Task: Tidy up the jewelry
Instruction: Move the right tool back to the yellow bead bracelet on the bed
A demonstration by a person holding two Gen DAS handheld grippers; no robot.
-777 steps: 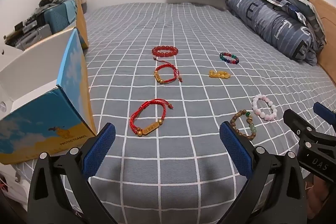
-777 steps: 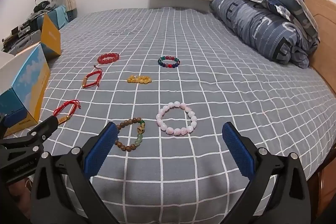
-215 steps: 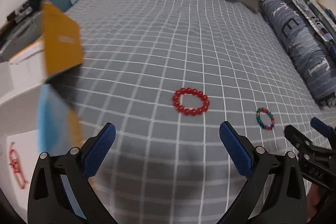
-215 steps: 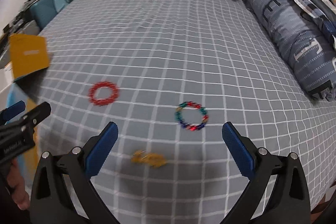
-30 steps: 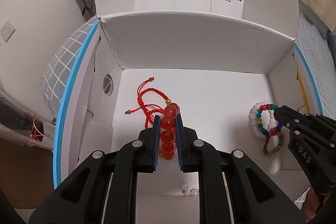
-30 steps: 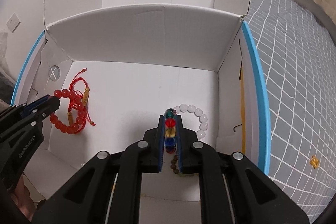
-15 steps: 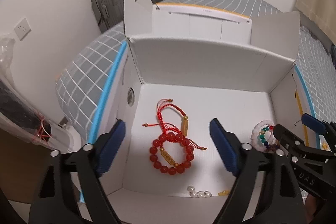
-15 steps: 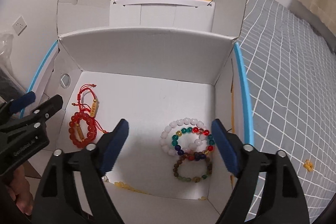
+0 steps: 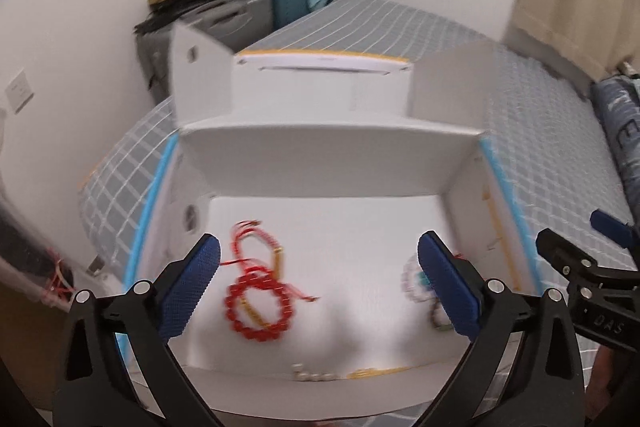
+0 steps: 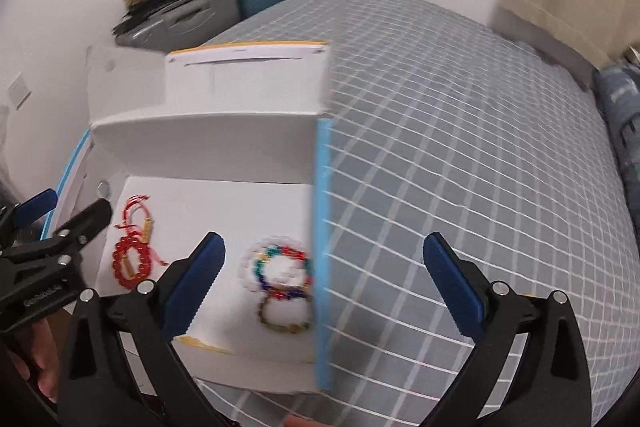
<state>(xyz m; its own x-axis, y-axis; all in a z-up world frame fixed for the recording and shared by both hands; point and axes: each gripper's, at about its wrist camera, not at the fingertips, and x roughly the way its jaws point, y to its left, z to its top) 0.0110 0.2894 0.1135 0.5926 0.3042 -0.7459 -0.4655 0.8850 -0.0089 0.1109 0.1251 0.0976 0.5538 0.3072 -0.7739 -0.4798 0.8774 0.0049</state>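
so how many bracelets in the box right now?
6: red bead bracelet atop two red cord bracelets left; white, multicolour, brown overlapping right. Blurry; more may hide.

Both wrist views are smeared by motion. In the left view the red bead bracelet (image 9: 258, 311) and the red cords (image 9: 256, 247) beneath it blur together, and the left gripper's right pad (image 9: 448, 293) hides most of the white bracelet (image 9: 412, 277). The right gripper (image 9: 592, 267) is cut off at the right edge. In the right view the box wall (image 10: 320, 247) hides part of the brown bracelet (image 10: 284, 315).
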